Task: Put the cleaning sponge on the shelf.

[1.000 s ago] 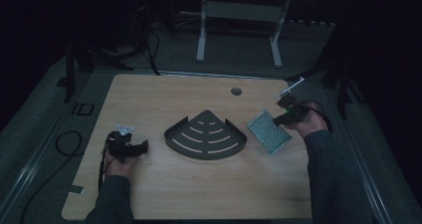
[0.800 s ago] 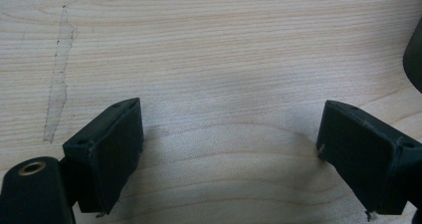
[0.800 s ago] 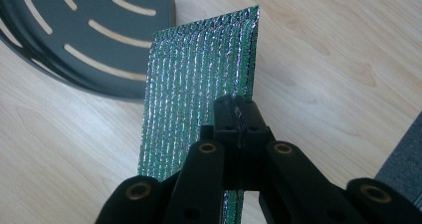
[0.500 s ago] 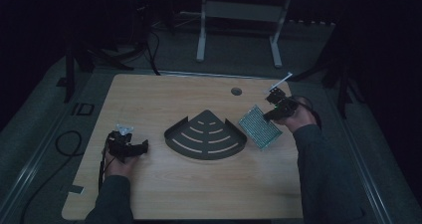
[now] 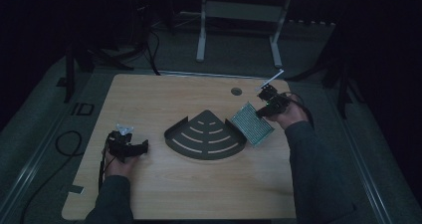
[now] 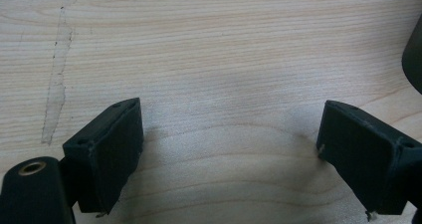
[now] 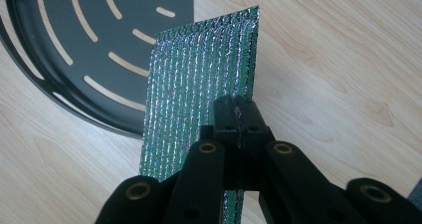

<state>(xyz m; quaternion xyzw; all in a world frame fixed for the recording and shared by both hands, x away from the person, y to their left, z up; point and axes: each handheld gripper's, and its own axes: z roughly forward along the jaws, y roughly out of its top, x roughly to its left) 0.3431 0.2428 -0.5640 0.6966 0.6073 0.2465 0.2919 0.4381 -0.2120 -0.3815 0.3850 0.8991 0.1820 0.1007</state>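
Beside the dark fan-shaped tray [image 5: 206, 134], on its right, your right tongs [image 5: 260, 113] are clamped on a silvery-green foil pad [image 5: 252, 123]. In the high view the pad hangs tilted off the tabletop [image 5: 164, 94], its lower left edge close to the tray's right corner, and your right hand [image 5: 286, 115] sits just beyond it, farther from the tray. In the right gripper view the two black jaws press together on the pad's [image 7: 199, 84] near edge; the ribbed, glittering sheet runs up and away from the tongs [image 7: 238, 115] toward the tray [image 7: 99, 45], and its far corner overlaps the tray's slotted floor in that view. Whether the pad actually touches the tray, you cannot tell from here.

Left of the tray and well apart from it, your left tongs [image 5: 139, 148] rest low over the tabletop, pointing toward the tray, with your left hand [image 5: 117, 162] behind them. In the left gripper view the jaws stand wide apart with nothing between them, just bare pale wood [image 6: 214, 59], and a dark curved sliver of the tray [image 6: 414, 59] shows at the right edge.

Behind the tray, near the tabletop's far edge, a small round cable hole [image 5: 236, 91] sits in the wood, just left of your right hand.
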